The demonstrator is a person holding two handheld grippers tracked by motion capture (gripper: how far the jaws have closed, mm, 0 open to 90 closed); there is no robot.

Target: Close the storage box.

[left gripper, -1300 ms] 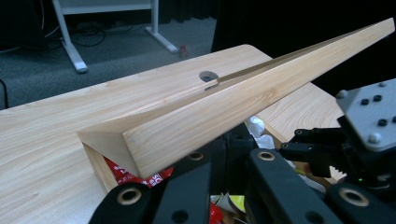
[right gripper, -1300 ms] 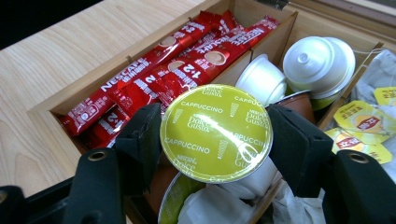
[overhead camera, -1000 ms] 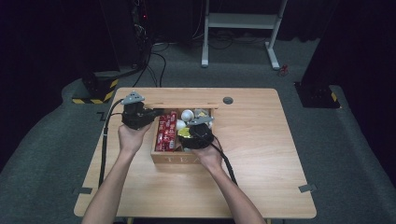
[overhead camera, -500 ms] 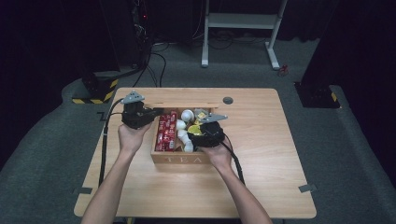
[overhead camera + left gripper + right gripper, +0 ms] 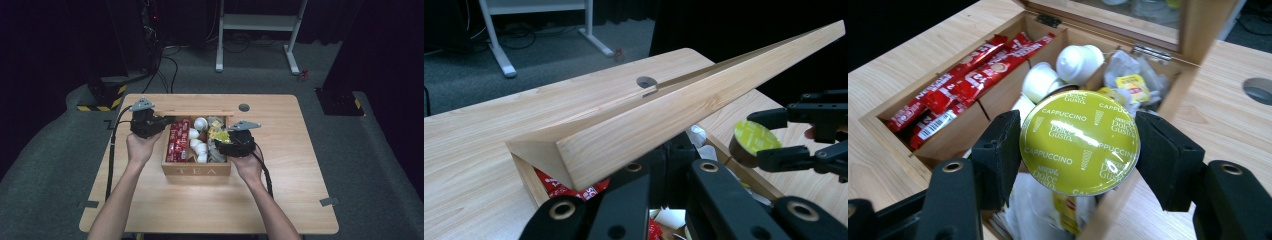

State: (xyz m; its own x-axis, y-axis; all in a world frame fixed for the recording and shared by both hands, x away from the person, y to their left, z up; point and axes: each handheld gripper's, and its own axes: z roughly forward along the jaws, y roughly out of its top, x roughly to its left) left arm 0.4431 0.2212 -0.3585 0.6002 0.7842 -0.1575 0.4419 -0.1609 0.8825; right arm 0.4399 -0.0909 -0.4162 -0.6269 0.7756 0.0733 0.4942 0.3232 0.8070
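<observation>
My right gripper (image 5: 1079, 145) is clamped on a Dolce Gusto cappuccino capsule (image 5: 1079, 141), one black pad pressed against each side of its yellow-green foil lid. The capsule hangs just above the near right part of the open wooden tea box (image 5: 196, 170).

Beyond and below those jaws the box is crowded. Red Nescafé sticks (image 5: 959, 75) fill the compartment to the left. White capsules (image 5: 1058, 70) sit straight ahead in the middle one. Crumpled tea bags with yellow tags (image 5: 1130, 80) lie ahead to the right, and more wrappers lie directly beneath the capsule. The raised box lid (image 5: 1128, 15) with its glass pane stands at the far side, hinged just behind the tea bags.

My left gripper (image 5: 147, 123) sits at the box's left end. Its own camera shows the lid's wooden edge (image 5: 664, 115) slanting right above the black jaws, close enough that I cannot tell whether they are gripping it or merely resting under it.

To the right of the right gripper, the bare wooden table (image 5: 295, 150) runs clear to its edge, apart from a round cable hole (image 5: 244, 107) past the lid. The high view shows that open margin.
</observation>
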